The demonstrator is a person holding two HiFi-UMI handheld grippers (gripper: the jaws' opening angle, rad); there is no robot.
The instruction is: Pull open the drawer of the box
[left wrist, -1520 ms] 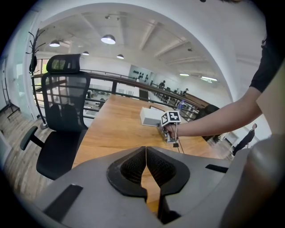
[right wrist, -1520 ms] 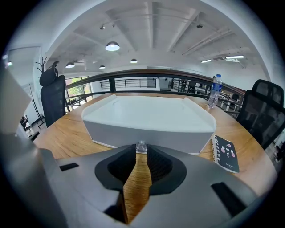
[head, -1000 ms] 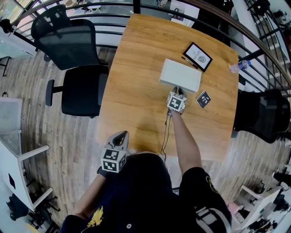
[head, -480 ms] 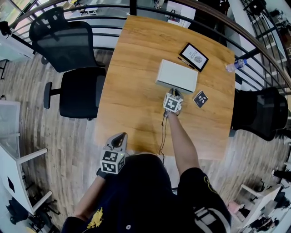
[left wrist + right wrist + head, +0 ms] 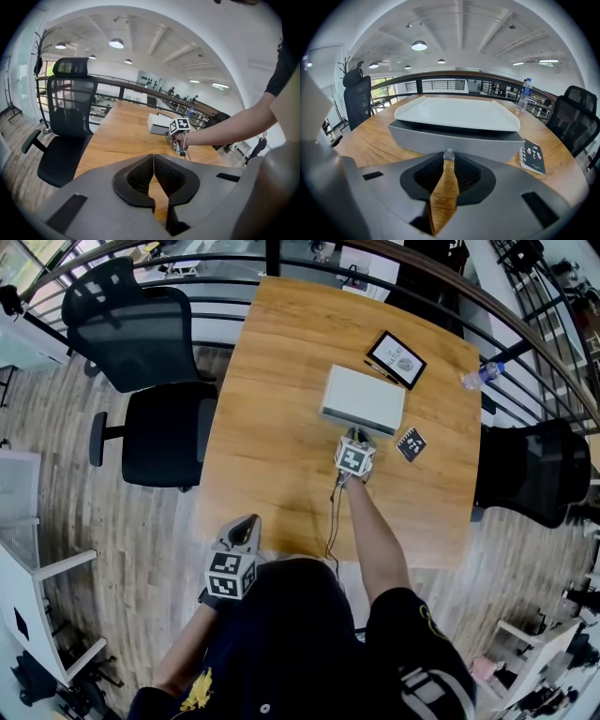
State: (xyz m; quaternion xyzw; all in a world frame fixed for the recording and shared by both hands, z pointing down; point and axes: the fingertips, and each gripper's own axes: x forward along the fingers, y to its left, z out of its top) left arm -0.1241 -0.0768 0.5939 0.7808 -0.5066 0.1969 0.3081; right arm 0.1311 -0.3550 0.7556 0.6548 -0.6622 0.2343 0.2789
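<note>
Now the right gripper [image 5: 448, 158] has its ribbed black pads nearly together, pinching the small clear knob [image 5: 448, 153] on the grey drawer [image 5: 454, 138] of the white-lidded box [image 5: 363, 399], which sits on the wooden table [image 5: 272, 427]. Only the right gripper view shows that knob; in the head view the marker cube [image 5: 354, 457] covers it. The left gripper [image 5: 152, 158] hangs by the table's near corner, jaws meeting at the tips, empty.
</note>
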